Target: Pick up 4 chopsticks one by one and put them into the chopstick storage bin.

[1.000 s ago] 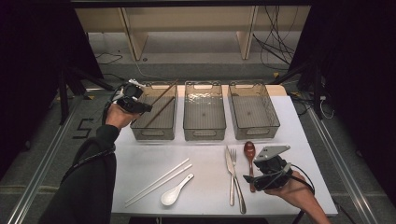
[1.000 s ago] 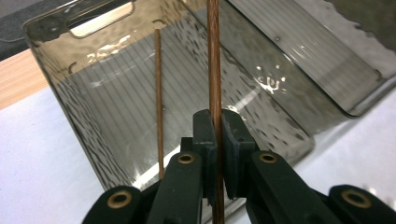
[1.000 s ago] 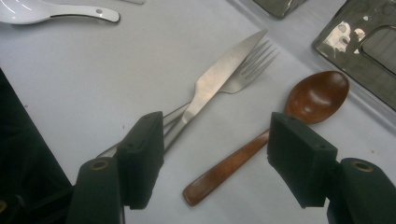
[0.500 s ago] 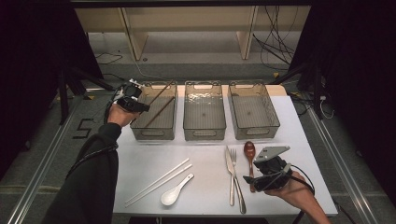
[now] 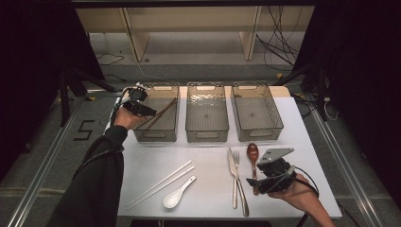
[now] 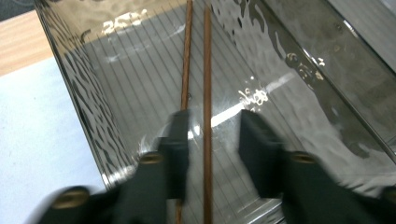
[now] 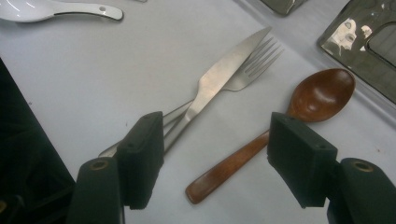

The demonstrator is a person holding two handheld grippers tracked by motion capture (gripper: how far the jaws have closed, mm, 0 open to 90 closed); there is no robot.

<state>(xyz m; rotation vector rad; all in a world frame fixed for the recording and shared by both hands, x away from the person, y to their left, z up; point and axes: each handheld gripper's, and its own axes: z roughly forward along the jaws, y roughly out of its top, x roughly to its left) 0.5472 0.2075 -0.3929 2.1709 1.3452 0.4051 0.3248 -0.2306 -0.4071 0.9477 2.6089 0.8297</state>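
My left gripper (image 5: 141,108) hovers over the near left corner of the left clear bin (image 5: 156,136) and is open. Two brown chopsticks (image 5: 161,113) lie slanted inside that bin. In the left gripper view one brown chopstick (image 6: 207,70) runs between the open jaws of my left gripper (image 6: 212,126) and the other passes by the left jaw. My right gripper (image 5: 255,183) is open at the table's front right. In the right gripper view my right gripper (image 7: 215,135) straddles the handle of a wooden spoon (image 7: 322,95), with a steel knife (image 7: 224,74) and fork (image 7: 254,65) beside it.
A middle bin (image 5: 206,138) and a right bin (image 5: 261,137) stand in a row with the left one. A pair of white chopsticks (image 5: 161,183) and a white ceramic spoon (image 5: 176,196) lie at the front left of the white table (image 5: 208,156).
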